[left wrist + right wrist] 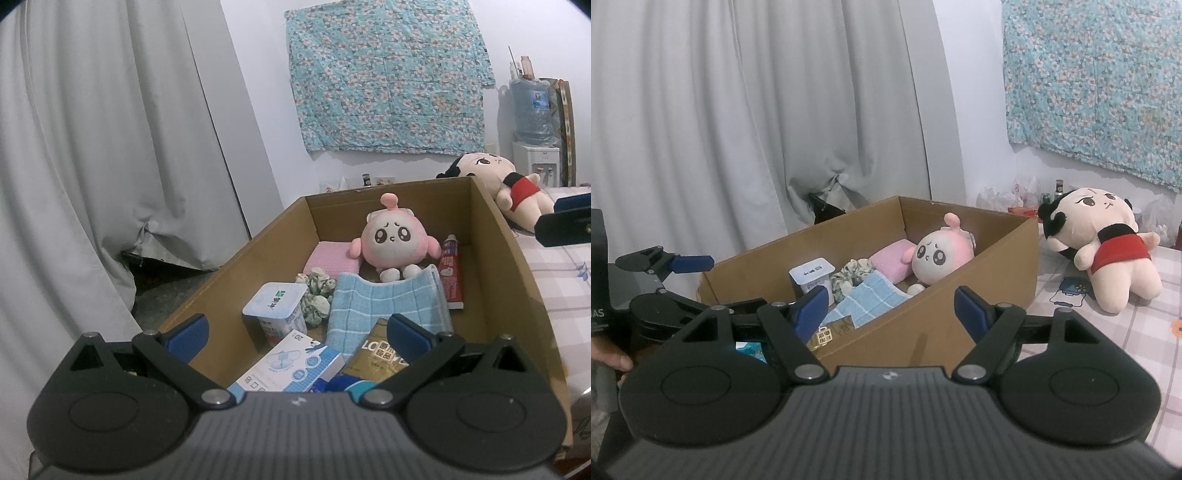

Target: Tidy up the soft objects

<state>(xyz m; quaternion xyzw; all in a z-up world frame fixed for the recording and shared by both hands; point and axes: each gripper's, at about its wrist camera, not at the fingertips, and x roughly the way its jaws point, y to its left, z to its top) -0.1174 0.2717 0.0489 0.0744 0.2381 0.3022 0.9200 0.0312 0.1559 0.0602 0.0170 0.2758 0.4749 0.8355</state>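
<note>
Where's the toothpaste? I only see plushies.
In the left wrist view, the toothpaste tube lies along the cardboard box's right wall, beside the pink plush.

We count two plush toys: one pink round plush (389,240) at 12 o'clock inside the one cardboard box (517,280), and one black-haired doll in red shorts (1104,247) outside it at 3 o'clock in the right wrist view. In the box we also count one blue checked towel (384,306), one pink sponge pad (330,256), one scrunchie (317,295), one yogurt cup (275,306), one toothpaste tube (451,271), one blue-and-white carton (291,363) at 6 o'clock and one gold packet (376,356). We see two grippers, the left (295,330) and the right (895,310).
</note>
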